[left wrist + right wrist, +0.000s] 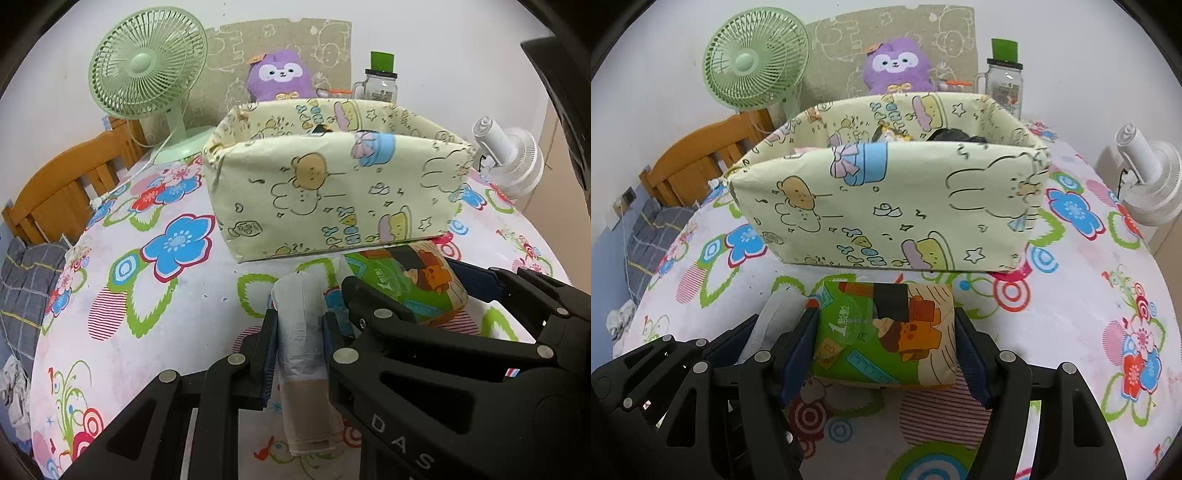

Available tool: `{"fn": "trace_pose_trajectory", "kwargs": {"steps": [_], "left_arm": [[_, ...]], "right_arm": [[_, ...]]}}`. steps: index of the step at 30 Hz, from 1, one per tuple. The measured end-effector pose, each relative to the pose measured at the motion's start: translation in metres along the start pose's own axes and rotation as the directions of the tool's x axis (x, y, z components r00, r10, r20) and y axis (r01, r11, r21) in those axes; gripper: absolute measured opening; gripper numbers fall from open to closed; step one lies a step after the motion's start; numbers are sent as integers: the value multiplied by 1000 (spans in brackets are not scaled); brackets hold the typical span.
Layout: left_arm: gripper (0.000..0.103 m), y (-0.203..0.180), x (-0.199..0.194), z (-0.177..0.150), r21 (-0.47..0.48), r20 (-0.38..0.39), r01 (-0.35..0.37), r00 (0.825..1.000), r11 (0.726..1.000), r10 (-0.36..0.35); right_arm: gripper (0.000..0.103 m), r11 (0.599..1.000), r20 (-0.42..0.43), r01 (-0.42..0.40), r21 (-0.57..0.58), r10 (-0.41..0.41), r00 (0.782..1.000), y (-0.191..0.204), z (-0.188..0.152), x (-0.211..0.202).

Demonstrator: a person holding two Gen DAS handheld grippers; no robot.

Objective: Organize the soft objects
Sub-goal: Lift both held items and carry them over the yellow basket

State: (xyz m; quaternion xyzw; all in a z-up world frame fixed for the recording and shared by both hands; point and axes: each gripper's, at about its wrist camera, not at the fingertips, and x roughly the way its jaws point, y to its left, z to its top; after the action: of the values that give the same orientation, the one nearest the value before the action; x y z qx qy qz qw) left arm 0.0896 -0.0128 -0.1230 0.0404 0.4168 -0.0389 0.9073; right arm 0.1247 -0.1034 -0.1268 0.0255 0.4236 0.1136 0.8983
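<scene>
A pale yellow fabric storage box (332, 192) with cartoon prints stands mid-table; it also shows in the right wrist view (886, 206), with dark items inside. My left gripper (300, 325) is shut on a whitish roll of plastic bags (301, 332) lying on the tablecloth in front of the box. My right gripper (884, 343) has its jaws on both sides of a green and orange tissue pack (886, 336), shut on it. That pack (406, 280) and the right gripper's fingers (373, 302) show right of the roll in the left wrist view. The roll (768, 325) shows left of the pack.
A purple plush toy (280, 75) sits behind the box. A green desk fan (147, 70) stands back left, a white fan (513, 162) at the right, a glass jar with a green lid (380, 81) at the back. A wooden chair (62, 192) stands left of the flowered table (147, 332).
</scene>
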Motion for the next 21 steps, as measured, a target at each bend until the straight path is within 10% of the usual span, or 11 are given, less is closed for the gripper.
{"fn": "trace_pose_trajectory", "kwargs": {"steps": [21], "left_arm": [[23,-22,-62,19,39,104,15,994,999,-19]], "right_arm": [[72,999,132,27,36,-31,991,-8,9,-76]]}}
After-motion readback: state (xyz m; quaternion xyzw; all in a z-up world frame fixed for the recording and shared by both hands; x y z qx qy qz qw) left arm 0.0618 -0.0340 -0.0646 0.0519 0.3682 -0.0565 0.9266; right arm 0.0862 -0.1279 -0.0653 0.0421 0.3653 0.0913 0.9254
